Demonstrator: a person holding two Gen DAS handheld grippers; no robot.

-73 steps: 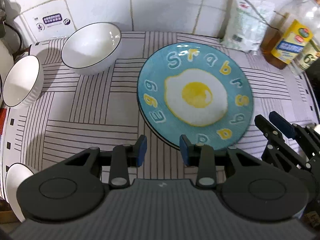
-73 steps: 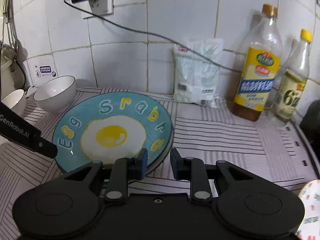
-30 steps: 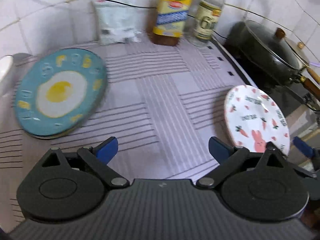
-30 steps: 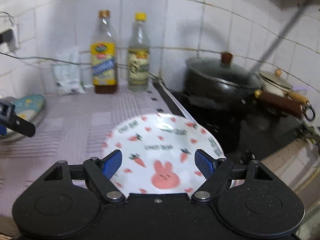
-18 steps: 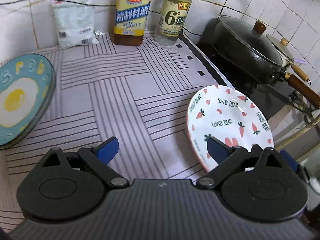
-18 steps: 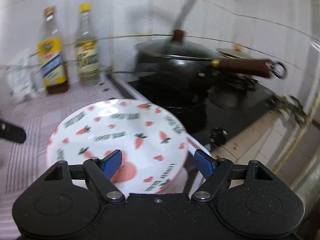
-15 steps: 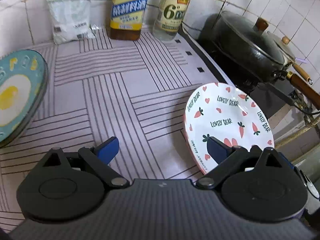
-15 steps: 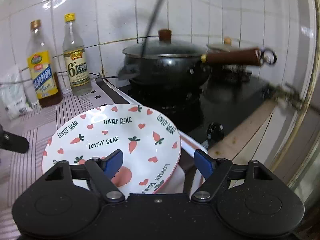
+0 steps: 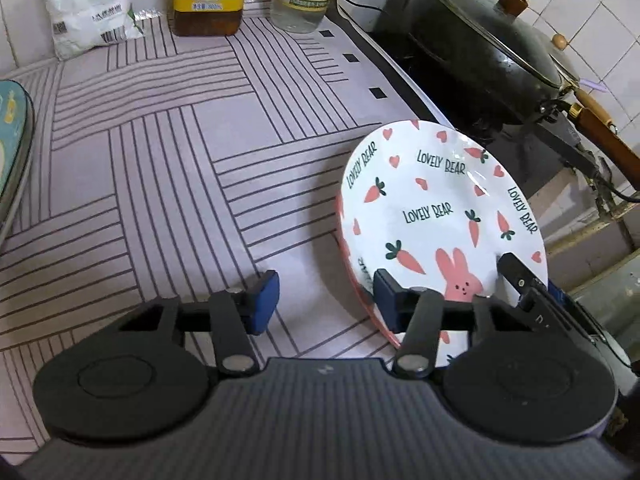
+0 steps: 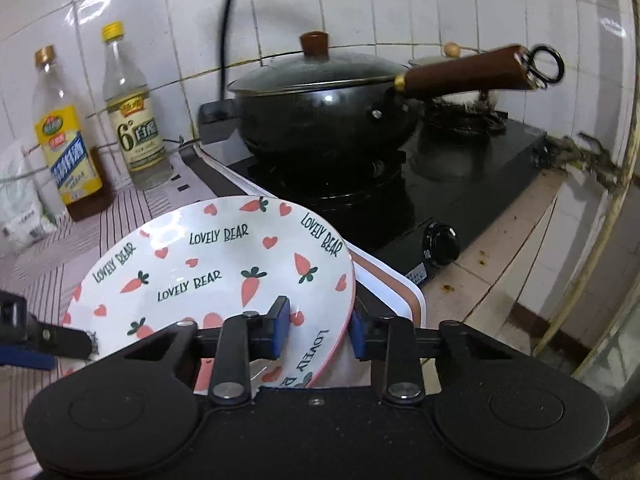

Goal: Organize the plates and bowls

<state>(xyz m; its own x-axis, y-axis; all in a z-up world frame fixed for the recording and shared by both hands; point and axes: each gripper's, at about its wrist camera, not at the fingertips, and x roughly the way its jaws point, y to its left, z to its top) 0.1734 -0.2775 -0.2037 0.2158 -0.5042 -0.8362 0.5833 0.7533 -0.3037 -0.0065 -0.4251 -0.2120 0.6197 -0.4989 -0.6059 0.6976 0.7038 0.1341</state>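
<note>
White carrot-and-rabbit ceramic plate (image 10: pixel 224 264), flat a second ago, now tilts at the striped counter's (image 9: pixel 168 168) stove-side edge, right gripper (image 10: pixel 318 326) closing over its rim, left gripper (image 9: pixel 326 300) still spread, so lifting can begin.

Lidded black wok (image 10: pixel 320 108) on stove (image 10: pixel 460 184), two bottles (image 10: pixel 136 120), white packet (image 9: pixel 88 8)
</note>
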